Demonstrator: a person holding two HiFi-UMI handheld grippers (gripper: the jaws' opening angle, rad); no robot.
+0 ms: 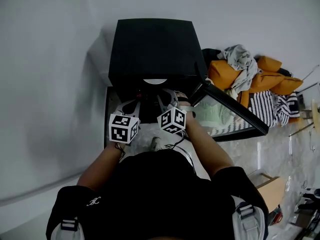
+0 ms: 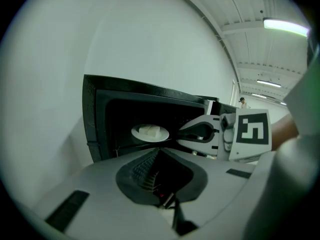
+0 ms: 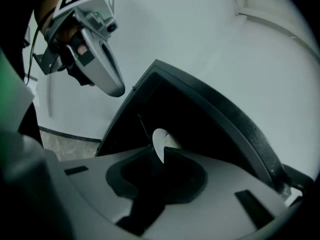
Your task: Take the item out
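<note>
Now, right tongs [image 3: 163,150] pinching plate [image 3: 158,137] rim inside oven [image 3: 215,114], left tongs [image 2: 160,149] closed, empty.

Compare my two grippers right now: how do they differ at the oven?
The right gripper has its jaws closed on the rim of the white plate; the left gripper has its jaws together on nothing, the plate beyond them. The right gripper reaches into the black oven; the left gripper sits short of its opening. Both point into the open oven.

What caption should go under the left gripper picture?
A white plate in the open black oven, right gripper at its rim.
</note>
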